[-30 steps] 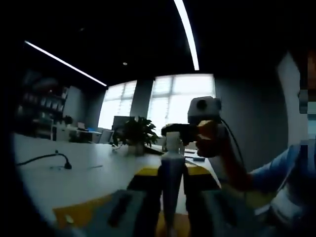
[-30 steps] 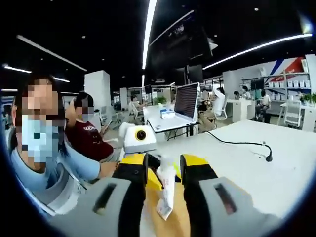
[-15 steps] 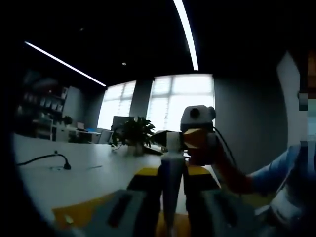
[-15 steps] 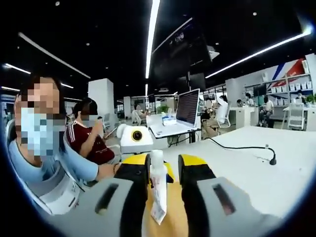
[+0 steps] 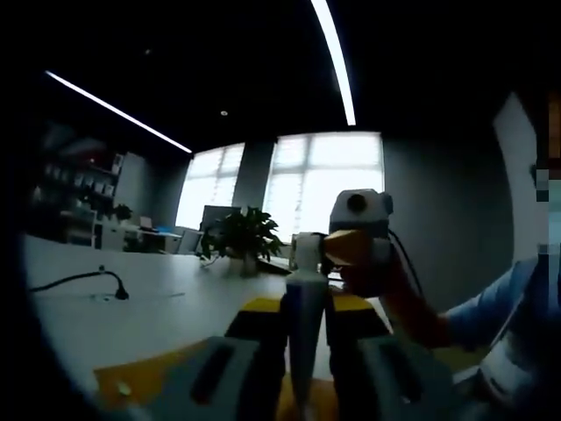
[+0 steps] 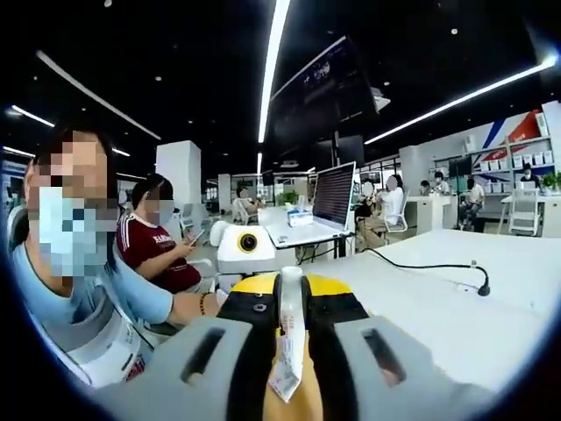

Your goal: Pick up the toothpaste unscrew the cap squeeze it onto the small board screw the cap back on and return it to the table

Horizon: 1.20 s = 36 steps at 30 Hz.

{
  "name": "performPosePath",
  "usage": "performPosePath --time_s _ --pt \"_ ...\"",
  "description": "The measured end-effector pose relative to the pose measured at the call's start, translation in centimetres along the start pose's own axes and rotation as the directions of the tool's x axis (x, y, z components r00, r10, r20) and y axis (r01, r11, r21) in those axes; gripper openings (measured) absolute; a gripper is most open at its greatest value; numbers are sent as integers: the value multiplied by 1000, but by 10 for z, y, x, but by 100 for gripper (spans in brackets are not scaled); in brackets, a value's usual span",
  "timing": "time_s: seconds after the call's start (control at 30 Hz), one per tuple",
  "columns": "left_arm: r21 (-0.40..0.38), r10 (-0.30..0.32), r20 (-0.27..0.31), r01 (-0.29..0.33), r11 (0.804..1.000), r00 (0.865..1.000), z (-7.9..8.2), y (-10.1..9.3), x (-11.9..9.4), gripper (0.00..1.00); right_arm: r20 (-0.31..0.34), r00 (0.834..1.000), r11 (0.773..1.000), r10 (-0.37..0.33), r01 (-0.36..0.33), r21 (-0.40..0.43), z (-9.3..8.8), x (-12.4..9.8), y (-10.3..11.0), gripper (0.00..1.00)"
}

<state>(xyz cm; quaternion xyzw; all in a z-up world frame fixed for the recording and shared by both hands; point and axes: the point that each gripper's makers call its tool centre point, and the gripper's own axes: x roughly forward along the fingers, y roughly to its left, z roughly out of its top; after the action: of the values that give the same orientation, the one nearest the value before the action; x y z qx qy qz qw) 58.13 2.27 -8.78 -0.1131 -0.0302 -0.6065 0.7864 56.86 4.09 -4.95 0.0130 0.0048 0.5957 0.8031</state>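
Note:
A white toothpaste tube (image 5: 303,329) stands upright between my left gripper's (image 5: 306,309) yellow-tipped jaws, which are shut on its body. Its white cap (image 5: 307,251) sticks up above them. My right gripper (image 5: 337,251) comes in from the right and meets that cap. In the right gripper view the tube (image 6: 289,355) runs down between the jaws of my right gripper (image 6: 290,295), which are pressed together on the cap end (image 6: 290,281).
A white table (image 5: 131,320) carries a black cable (image 5: 83,282) and a potted plant (image 5: 242,237) far back. In the right gripper view the table (image 6: 465,307) holds a cable (image 6: 434,264), with an open laptop (image 6: 336,195) behind. Seated people are on the left.
My right gripper's jaws, open on either side of the tube's top before, have come together on the cap. The left gripper keeps holding the tube upright.

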Motion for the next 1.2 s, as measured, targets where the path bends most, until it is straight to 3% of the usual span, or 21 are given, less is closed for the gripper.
performPosePath --time_s 0.17,0.27,0.47,0.7,0.87,1.2 --pt "1 7 3 -7 1000 1000 0 1 0 16 -35 999 1000 -15 14 -24 -10 1 0 16" --pt "-1 11 4 -11 1000 1000 0 2 -1 16 -4 1000 1000 -9 8 -6 -9 1 -4 25" --pt "11 6 2 -6 1000 1000 0 -1 0 16 8 999 998 51 -51 27 -8 12 -3 27" --pt "3 1 2 -1 1000 1000 0 0 0 16 16 996 995 88 -88 36 -8 20 2 26" --pt "31 13 0 -13 999 1000 0 -1 0 16 17 996 996 88 -88 18 -9 21 6 18" --pt "21 44 -3 -44 999 999 -1 6 0 16 25 999 999 29 -30 19 -9 19 -1 18"
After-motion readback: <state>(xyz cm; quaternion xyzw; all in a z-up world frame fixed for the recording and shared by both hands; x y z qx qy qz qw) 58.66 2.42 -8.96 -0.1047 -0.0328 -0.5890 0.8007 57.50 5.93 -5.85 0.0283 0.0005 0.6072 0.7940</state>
